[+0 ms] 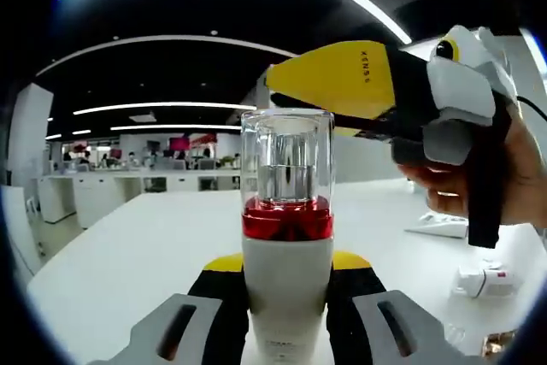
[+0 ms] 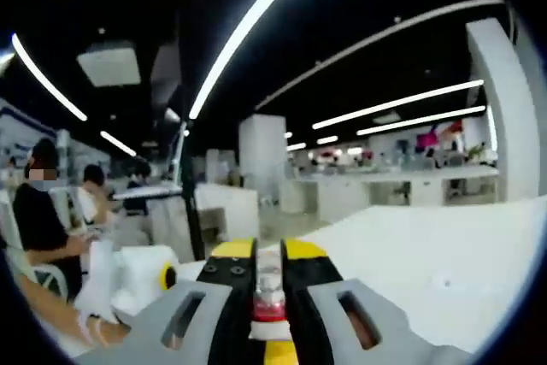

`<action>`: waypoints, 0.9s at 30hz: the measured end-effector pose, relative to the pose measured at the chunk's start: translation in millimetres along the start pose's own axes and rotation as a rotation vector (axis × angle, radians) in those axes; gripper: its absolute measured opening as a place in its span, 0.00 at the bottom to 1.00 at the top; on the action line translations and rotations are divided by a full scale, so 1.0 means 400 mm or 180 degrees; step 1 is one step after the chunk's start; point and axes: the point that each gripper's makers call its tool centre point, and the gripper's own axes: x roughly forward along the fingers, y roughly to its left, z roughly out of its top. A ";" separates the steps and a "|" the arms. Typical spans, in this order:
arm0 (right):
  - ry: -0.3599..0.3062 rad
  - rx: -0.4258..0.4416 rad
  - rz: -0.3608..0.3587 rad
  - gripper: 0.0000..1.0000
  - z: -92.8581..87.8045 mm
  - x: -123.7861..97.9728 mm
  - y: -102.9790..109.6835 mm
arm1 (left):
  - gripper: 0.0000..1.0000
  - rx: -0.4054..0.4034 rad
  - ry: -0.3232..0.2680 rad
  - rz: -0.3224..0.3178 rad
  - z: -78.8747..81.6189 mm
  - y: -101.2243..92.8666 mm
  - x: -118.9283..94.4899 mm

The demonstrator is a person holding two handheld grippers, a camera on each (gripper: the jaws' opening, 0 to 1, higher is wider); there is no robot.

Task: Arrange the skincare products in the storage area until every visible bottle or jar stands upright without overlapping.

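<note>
In the left gripper view the left gripper (image 1: 286,314) has its fingers (image 1: 224,314) clenched on a skincare bottle (image 1: 287,245), a white-bodied bottle with a red collar and a tall clear cap. The bottle rises from 6 o'clock straight toward 12 o'clock, so its long axis runs along the fingers and stands upright against the white worktop (image 1: 137,245) that spreads behind it. Up at 2 o'clock, above and beyond the cap, the right gripper (image 1: 295,83) comes in held by a hand (image 1: 521,185), its yellow nose pointing toward 9 o'clock with the tip just above the cap; whether it touches the cap I cannot tell. At 4 o'clock, small white items (image 1: 483,279) lie on the worktop, well apart from the bottle. In the right gripper view the fingers (image 2: 235,297) of the right gripper are closed on a slim item, a small pump-like part (image 2: 268,301) with a red band, lying along them from 6 toward 12 o'clock. At 8 o'clock people sit at a side table, and the worktop stretches away at 3 o'clock. The coming move, as I judge it, turns on the left gripper keeping the bottle's axis vertical while lowering it onto the worktop, since it is the one carrying the bottle.
</note>
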 end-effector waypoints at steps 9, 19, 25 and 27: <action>-0.0137 0.0241 0.0041 0.36 -0.040 -0.175 -0.038 | 0.33 -0.0011 -0.0036 0.0022 0.005 0.000 0.005; 0.0494 0.0000 0.0063 0.70 -0.135 -0.285 -0.084 | 0.34 -0.0013 0.0024 0.0107 0.000 -0.002 0.001; 0.0413 0.0072 0.0058 0.71 -0.119 -0.307 -0.082 | 0.59 0.0283 0.0419 0.0216 -0.065 0.015 -0.004; 0.0425 0.0054 0.0042 0.72 -0.122 -0.310 -0.083 | 0.49 0.0243 0.0426 0.0170 -0.070 0.016 -0.012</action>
